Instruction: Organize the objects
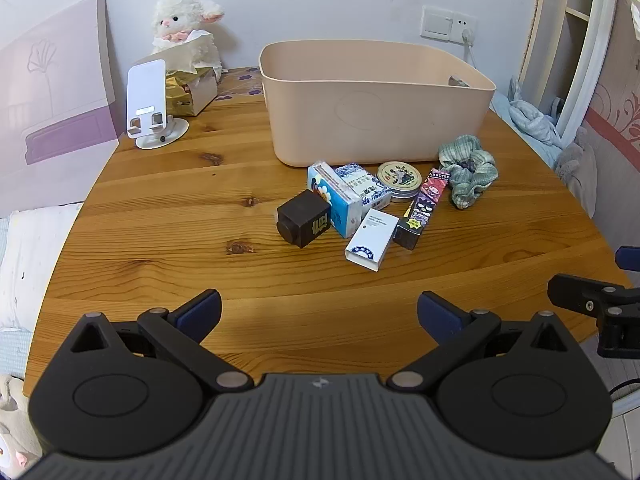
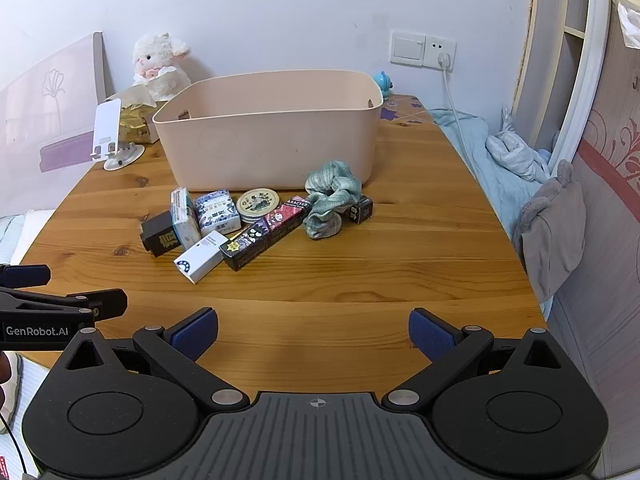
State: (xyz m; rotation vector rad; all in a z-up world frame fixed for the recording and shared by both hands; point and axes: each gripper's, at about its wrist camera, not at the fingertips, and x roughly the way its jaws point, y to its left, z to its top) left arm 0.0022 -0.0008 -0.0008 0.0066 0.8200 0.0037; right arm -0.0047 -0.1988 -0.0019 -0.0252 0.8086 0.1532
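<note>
A beige plastic bin (image 1: 372,120) (image 2: 272,144) stands at the back of the wooden table (image 1: 180,208). In front of it lies a cluster: a black cube (image 1: 304,218) (image 2: 160,234), a blue and white carton (image 1: 336,200), a patterned box (image 2: 218,212), a white box (image 1: 372,240) (image 2: 199,257), a round tin (image 1: 399,176) (image 2: 258,201), a long dark cartoon-print box (image 1: 424,208) (image 2: 266,232) and a green scrunchie (image 1: 468,170) (image 2: 330,200). My left gripper (image 1: 319,316) and right gripper (image 2: 314,334) are open and empty near the front edge.
A white phone stand (image 1: 150,108) (image 2: 110,140), a gold tissue box (image 1: 188,88) and a plush lamb (image 1: 184,20) stand at the back left. A small black box (image 2: 362,209) lies behind the scrunchie. Bedding (image 2: 500,160) lies right of the table.
</note>
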